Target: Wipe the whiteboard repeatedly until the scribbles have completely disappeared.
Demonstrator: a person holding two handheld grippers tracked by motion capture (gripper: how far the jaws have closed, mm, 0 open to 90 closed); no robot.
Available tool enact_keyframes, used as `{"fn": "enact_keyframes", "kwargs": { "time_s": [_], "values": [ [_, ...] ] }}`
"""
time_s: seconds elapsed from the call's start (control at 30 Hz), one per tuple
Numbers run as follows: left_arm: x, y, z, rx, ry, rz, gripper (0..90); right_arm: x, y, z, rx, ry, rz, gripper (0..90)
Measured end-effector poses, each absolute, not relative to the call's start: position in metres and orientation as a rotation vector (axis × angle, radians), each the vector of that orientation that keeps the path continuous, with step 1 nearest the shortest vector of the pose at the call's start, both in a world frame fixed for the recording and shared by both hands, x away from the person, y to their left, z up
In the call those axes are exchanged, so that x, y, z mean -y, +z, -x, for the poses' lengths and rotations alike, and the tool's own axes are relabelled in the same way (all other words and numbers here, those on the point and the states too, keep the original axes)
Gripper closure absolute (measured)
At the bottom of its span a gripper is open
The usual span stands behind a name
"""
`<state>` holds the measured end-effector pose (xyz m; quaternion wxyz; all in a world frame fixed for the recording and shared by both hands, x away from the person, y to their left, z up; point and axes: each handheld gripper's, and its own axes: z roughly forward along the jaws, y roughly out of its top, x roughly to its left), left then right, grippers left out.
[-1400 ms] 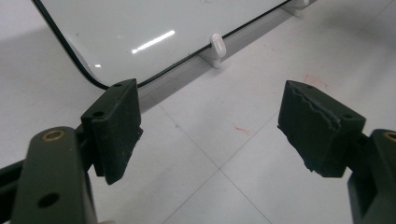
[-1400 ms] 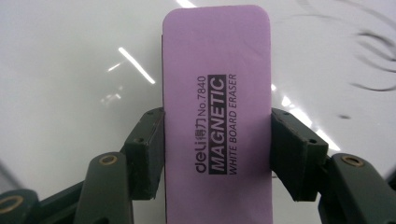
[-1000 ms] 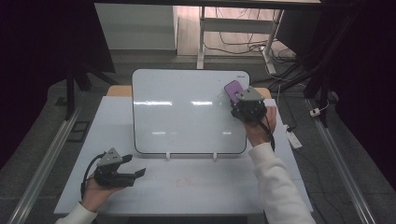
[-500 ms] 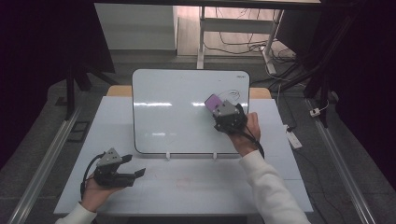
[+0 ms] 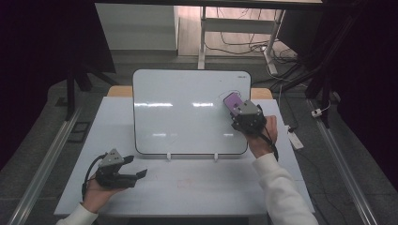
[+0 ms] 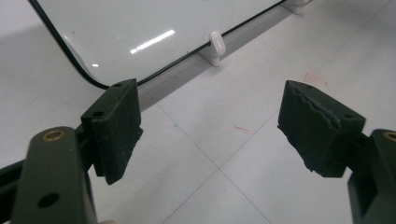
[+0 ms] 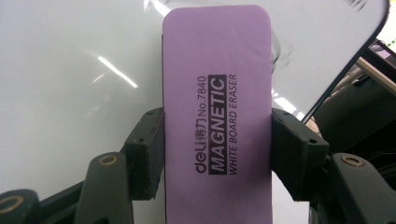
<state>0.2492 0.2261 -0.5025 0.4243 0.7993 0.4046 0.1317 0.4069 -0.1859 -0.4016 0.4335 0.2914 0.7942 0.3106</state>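
Over the whiteboard (image 5: 187, 112), right hand-held gripper (image 5: 240, 108) reaches forward, clamping eraser (image 5: 232, 101).

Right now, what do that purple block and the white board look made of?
Purple eraser: matte, probably foam or soft plastic; its print reads "magnetic white board eraser". Whiteboard: glossy, hard-looking coated panel, showing bright light reflections, with a thin dark rim.
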Motion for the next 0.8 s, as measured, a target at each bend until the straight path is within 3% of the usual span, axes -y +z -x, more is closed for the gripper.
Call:
{"fn": "enact_keyframes", "kwargs": {
  "time_s": [0.33, 0.63, 0.8],
  "values": [
    [-0.228, -0.503, -0.249, -1.015, 0.328, -1.994, 22.1, 0.174, -0.367, -0.437, -1.92, 0.853, -0.814, 40.1],
    [-0.228, -0.502, -0.248, -1.012, 0.333, -1.991, 22.1, 0.128, -0.395, -0.412, -2.01, 0.782, -0.602, 40.2],
    [-0.228, -0.502, -0.248, -1.008, 0.331, -1.992, 22.2, 0.164, -0.38, -0.427, -1.939, 0.853, -0.776, 40.2]
  ]
}}
